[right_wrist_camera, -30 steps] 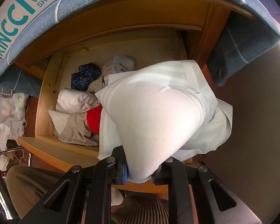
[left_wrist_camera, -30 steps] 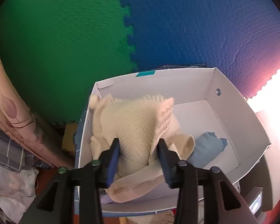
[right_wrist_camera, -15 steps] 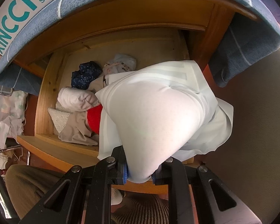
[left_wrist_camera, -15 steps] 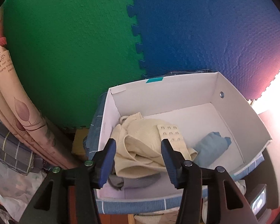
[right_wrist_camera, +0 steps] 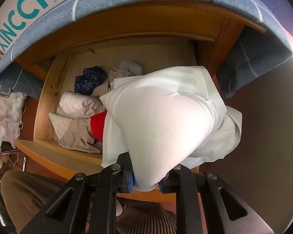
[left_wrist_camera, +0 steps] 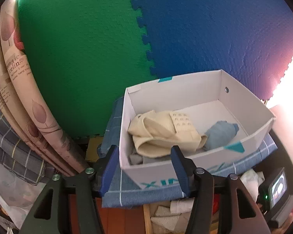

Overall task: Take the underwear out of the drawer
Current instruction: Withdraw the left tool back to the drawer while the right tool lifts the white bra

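Note:
In the left wrist view my left gripper [left_wrist_camera: 144,167] hangs in front of a white shoebox [left_wrist_camera: 250,101], its jaws opening with nothing between them. A cream bra [left_wrist_camera: 164,134] lies inside the box beside a blue garment [left_wrist_camera: 218,134]. In the right wrist view my right gripper [right_wrist_camera: 146,179] is shut on a white piece of underwear [right_wrist_camera: 166,117] that hangs over the open wooden drawer [right_wrist_camera: 48,89]. The drawer holds a dark blue garment [right_wrist_camera: 89,80], a white roll [right_wrist_camera: 78,105], a red item [right_wrist_camera: 97,124] and beige pieces [right_wrist_camera: 74,138].
Green foam mat [left_wrist_camera: 78,58] and blue foam mat [left_wrist_camera: 214,29] cover the wall behind the box. A patterned curtain [left_wrist_camera: 19,89] hangs at the left. The box rests on blue checked cloth [left_wrist_camera: 115,189]. A small screen [left_wrist_camera: 277,187] glows at the lower right. A person's knee [right_wrist_camera: 25,191] shows below the drawer.
My left gripper has let go of the cream bra, which dropped into the shoebox, and has pulled back from the box with its jaws spreading. The right gripper has kept still with the white underwear.

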A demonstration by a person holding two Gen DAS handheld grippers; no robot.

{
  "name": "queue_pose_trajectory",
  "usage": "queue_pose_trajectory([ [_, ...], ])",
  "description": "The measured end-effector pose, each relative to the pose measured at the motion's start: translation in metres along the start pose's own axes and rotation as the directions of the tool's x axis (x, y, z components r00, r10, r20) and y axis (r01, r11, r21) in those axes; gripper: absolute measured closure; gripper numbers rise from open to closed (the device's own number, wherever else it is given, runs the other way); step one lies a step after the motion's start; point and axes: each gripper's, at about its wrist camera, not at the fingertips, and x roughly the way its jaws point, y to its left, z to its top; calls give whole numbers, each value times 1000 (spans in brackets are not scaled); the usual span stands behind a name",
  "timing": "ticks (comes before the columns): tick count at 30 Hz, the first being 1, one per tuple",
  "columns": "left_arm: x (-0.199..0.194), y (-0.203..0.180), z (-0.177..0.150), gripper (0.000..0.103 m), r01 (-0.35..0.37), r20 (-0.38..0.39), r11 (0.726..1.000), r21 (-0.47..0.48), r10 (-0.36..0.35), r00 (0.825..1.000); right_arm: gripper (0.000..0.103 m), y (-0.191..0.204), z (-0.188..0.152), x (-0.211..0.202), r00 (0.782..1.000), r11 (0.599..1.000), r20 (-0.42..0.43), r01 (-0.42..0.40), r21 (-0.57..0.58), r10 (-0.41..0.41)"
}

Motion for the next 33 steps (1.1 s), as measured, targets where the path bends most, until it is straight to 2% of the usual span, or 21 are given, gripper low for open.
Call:
queue_pose_trajectory([
  [7,-7,2,-31,46,3,-14,1000,-21,-3,1000,87,-1,-1,-12,998,1000,65,-6,1,6],
  [15,-1,4,-74,45,18,-70,997,-69,-23,997,87,-1,2,-26,994,1000,105,-28,1,28],
  [24,27,2,-137,45,-1,-187,991,-133,-24,982,87,0,8,-69,983,998,173,-50,-28,54],
  [33,50,-6,-184,45,-22,-266,990,-139,-16,964,87,5,7,-120,970,996,228,-67,-67,80],
])
